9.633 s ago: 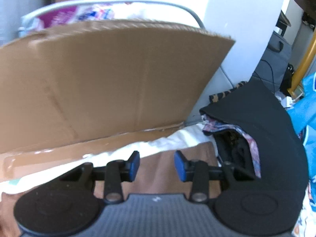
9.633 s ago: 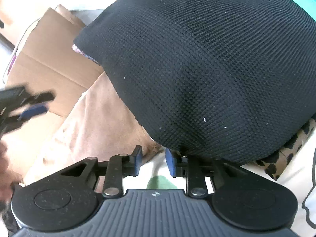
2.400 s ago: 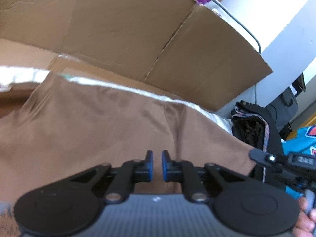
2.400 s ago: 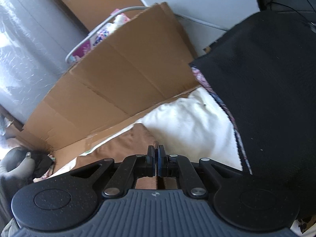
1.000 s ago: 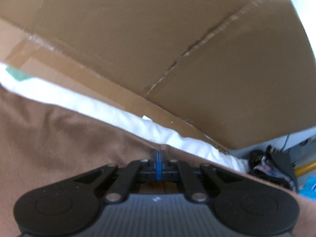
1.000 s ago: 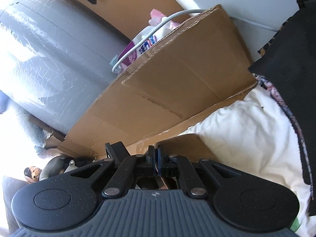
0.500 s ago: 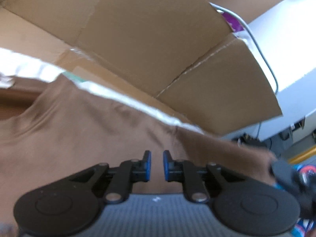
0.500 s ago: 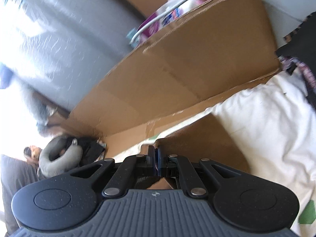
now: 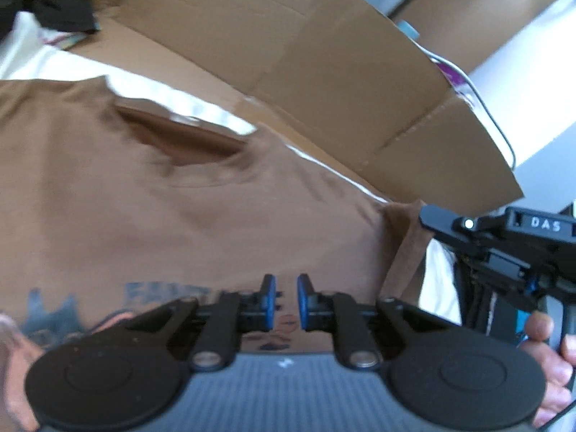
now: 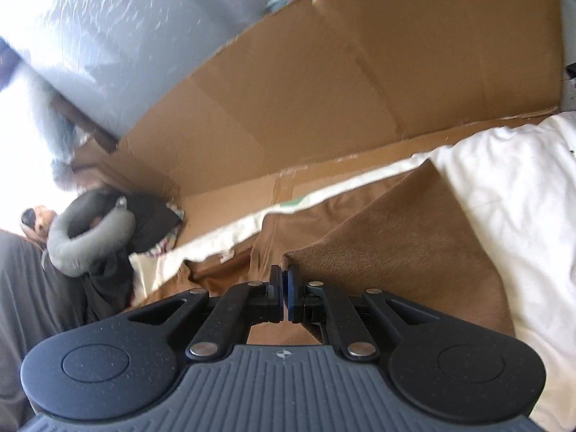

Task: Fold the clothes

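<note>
A brown T-shirt with a dark printed graphic lies spread front-up on a white sheet, its neck opening toward the cardboard. My left gripper is open with a narrow gap, empty, just above the shirt's chest. My right gripper is shut on the edge of the brown T-shirt and lifts a sleeve flap. It also shows in the left wrist view at the right, pinching that sleeve.
A large flattened cardboard box stands behind the shirt. The white sheet covers the surface to the right. A grey neck pillow and dark clothes lie at the far left. A plastic-wrapped grey surface rises behind.
My left gripper has let go of the shirt, opened and pulled back over its chest. My right gripper stays shut on the sleeve and has swung left.
</note>
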### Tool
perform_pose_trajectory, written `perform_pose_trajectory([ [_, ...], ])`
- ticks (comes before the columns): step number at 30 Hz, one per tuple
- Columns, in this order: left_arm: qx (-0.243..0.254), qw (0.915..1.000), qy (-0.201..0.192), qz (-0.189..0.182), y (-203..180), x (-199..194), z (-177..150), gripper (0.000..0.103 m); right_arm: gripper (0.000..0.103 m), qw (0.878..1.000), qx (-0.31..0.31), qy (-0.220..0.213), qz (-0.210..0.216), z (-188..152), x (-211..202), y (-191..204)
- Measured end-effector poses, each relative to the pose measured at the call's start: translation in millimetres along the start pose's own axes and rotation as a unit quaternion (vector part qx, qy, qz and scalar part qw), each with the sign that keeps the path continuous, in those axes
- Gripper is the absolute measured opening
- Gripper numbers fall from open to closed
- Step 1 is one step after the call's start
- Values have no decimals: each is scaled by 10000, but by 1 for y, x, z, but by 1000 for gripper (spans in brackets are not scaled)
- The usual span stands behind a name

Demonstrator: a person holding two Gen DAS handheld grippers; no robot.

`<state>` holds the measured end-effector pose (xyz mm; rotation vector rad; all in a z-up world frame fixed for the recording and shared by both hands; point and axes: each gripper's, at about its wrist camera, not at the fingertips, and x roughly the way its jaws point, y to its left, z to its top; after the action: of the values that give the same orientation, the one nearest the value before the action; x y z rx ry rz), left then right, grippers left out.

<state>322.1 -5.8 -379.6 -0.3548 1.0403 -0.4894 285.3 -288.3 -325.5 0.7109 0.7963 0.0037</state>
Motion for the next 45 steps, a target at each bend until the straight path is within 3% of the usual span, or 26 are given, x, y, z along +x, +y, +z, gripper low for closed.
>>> perform_pose_trajectory([
  [8,-140,9996,-216,73,20,-12,-1,13,0,9989,-233,309,-278,-19,32,7],
  [24,-314,9993,-211,71,30,-20,-6,13,0,9921,-795,575,-788,-35,87,9],
  [27,-309,9993,-185,98,30,-17,-7,13,4,9904,-957,640,-766,-39,89,11],
  [29,-304,9993,-184,111,30,-16,-7,13,18,9893,-1037,746,-706,-41,89,14],
  [30,-294,9993,-189,109,29,-15,-8,13,37,9902,-1003,779,-586,-40,85,14],
  [31,-294,9993,-194,110,29,-14,-8,13,41,9909,-1003,742,-512,-40,79,16],
  [39,-357,9990,-241,72,19,-11,-6,13,41,9895,-1177,635,-546,-34,15,11],
  [43,-399,9989,-248,17,7,-9,-8,23,41,9903,-1103,529,-662,-30,-24,-2],
  [45,-393,9991,-148,-49,-1,-6,-11,23,41,9911,-1064,402,-693,-30,-45,-10],
])
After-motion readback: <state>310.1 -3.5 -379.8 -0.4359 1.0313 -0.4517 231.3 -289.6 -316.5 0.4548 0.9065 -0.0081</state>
